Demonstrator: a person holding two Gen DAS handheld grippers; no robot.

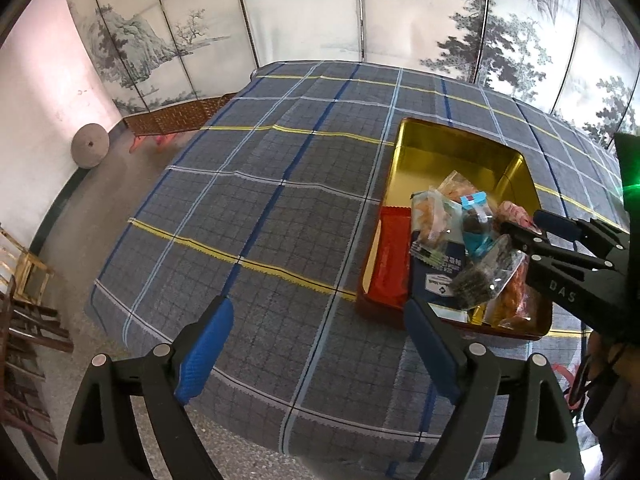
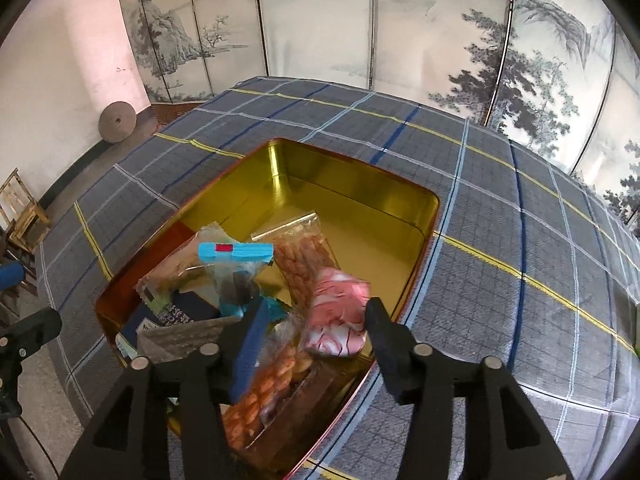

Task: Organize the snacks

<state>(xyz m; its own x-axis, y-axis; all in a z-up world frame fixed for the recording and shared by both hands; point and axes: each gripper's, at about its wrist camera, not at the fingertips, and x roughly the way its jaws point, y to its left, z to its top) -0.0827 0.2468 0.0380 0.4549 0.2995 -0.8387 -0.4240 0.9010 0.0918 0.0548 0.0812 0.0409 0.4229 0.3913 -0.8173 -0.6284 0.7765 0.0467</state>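
A rectangular metal tin with a gold inside and a red outer rim [image 2: 360, 184] sits on the bench, which is covered by a grey checked cloth with yellow, blue and white lines [image 1: 260, 200]. The snacks lie heaped in the near half of the tin, while its far half shows bare gold floor.

In the heap, a clear packet with a light blue header strip [image 2: 236, 254] lies toward the left, a long clear packet of orange-brown fried pieces [image 2: 304, 264] runs down the middle, and a flat red packet [image 1: 390, 256] rests against the tin's left wall. A dark navy packet with white print [image 1: 438, 280] lies under the others.

The right hand-held gripper [image 2: 316, 332] hangs over the near right corner of the tin. Its jaws stand partly apart, and a pink-and-white wrapped snack [image 2: 340, 312] sits between them on top of the heap; the right finger is just beside the wrapper and the left finger stands clear of it, so nothing is clamped.

The left hand-held gripper [image 1: 320, 336] is released, jaws spread wide over bare cloth just left of the tin's near corner.

A folding screen painted with ink trees and hills [image 1: 304, 12] stands behind the bench.
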